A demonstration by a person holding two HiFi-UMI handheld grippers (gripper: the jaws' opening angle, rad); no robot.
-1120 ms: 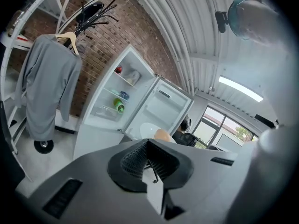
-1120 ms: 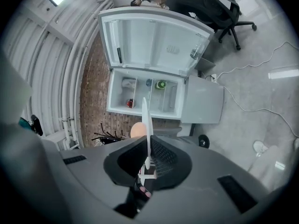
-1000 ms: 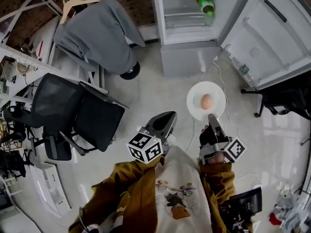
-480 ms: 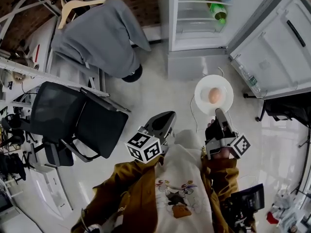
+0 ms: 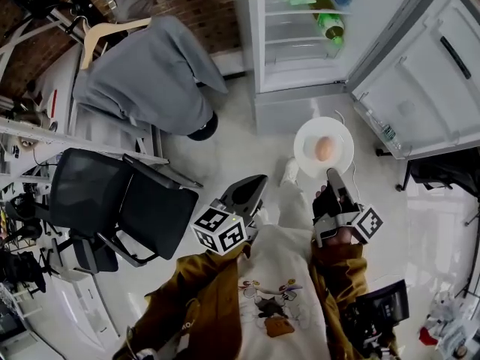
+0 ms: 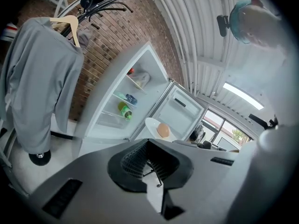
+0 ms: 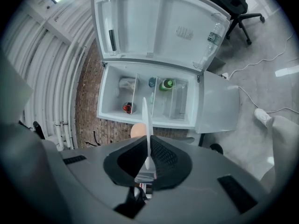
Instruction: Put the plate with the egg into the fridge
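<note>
A white plate (image 5: 323, 147) with a brown egg (image 5: 324, 149) on it hangs level over the floor, in front of the open fridge (image 5: 300, 58). My right gripper (image 5: 334, 180) is shut on the plate's near rim. In the right gripper view the plate (image 7: 147, 120) shows edge-on between the jaws, the egg (image 7: 137, 130) just left of it, and the fridge shelves (image 7: 149, 99) straight ahead. My left gripper (image 5: 253, 187) is shut on nothing, to the left of the plate. From the left gripper view the plate (image 6: 154, 126) and egg (image 6: 163, 130) lie ahead to the right.
The fridge door (image 5: 420, 66) stands wide open at the right. A green bottle (image 5: 328, 25) lies on a fridge shelf. A grey coat on a hanger (image 5: 150, 73) and a black chair (image 5: 120, 197) stand at the left. Cables (image 5: 360, 201) trail on the floor.
Both grippers and the plate have come closer to the fridge, and more of its inside shows. The right gripper's hold on the plate is the same.
</note>
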